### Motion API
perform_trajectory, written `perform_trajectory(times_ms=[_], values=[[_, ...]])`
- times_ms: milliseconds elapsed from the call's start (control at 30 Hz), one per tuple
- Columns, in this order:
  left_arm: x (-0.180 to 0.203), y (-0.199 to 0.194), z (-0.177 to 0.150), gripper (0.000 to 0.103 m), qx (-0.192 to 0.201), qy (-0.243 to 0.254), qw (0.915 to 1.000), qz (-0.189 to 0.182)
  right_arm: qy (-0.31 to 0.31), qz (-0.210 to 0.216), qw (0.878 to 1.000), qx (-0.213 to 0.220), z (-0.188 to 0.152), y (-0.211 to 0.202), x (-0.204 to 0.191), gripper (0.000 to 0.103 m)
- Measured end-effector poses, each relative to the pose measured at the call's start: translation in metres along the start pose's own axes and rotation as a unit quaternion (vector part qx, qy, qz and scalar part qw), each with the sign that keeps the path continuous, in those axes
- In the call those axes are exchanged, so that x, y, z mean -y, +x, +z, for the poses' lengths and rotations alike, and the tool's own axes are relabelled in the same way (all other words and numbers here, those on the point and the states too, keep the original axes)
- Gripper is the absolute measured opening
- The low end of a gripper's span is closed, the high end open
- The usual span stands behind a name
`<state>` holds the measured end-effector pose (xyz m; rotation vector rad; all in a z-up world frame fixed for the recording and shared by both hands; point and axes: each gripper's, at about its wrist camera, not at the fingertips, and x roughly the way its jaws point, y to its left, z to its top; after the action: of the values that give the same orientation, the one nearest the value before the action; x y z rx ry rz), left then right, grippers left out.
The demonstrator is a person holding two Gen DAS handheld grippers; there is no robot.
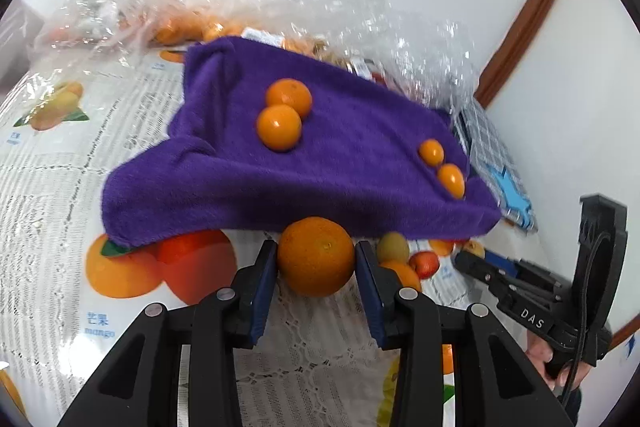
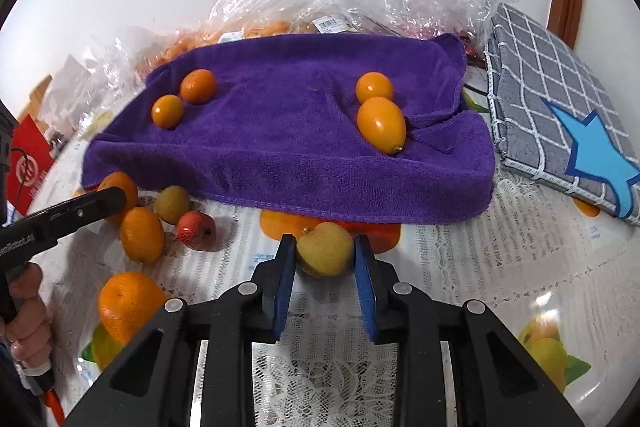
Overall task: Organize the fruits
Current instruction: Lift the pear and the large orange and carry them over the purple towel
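The left claw (image 1: 316,259) was closed on an orange (image 1: 316,257), the pads touching its two sides; the jaws stood fairly narrow. The right claw (image 2: 325,251) was closed narrowly on a yellow fruit (image 2: 325,250). Both fruits were held at 12 o'clock of their claws, just short of the towel (image 2: 280,131) edge.

For the step judged in hand, placement on the towel, each fruit was best lifted clear of the hem, carried toward 12 o'clock, and set beside its like. Two pairs of small oranges (image 1: 284,115) (image 2: 376,111) were already seen there. A soft release was advised, since round fruit may roll on the slope. Loose fruits (image 2: 160,223) were left at 10 o'clock of the right claw.
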<state>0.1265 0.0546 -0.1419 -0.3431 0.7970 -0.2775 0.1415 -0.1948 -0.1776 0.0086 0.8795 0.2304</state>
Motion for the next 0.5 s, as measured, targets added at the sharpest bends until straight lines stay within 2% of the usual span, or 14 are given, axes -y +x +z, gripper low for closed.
perform_trajectory(times_ms=[133,333,500], values=[[-0.006,-0.01,0.003,0.037,0.026,-0.016,0.9995,-0.006,0.013,0.023,0.999,0.027,-0.001,-0.011,0.005,0.029],[-0.012,-0.028,0.006,0.037,0.071,-0.036,0.9967,-0.018,-0.003,0.039,0.997,0.061,-0.003,-0.024,-0.002,0.029],[-0.017,-0.033,0.007,0.037,0.078,-0.045,0.9957,-0.019,-0.001,0.049,0.995,0.091,-0.002,-0.036,-0.001,0.029]])
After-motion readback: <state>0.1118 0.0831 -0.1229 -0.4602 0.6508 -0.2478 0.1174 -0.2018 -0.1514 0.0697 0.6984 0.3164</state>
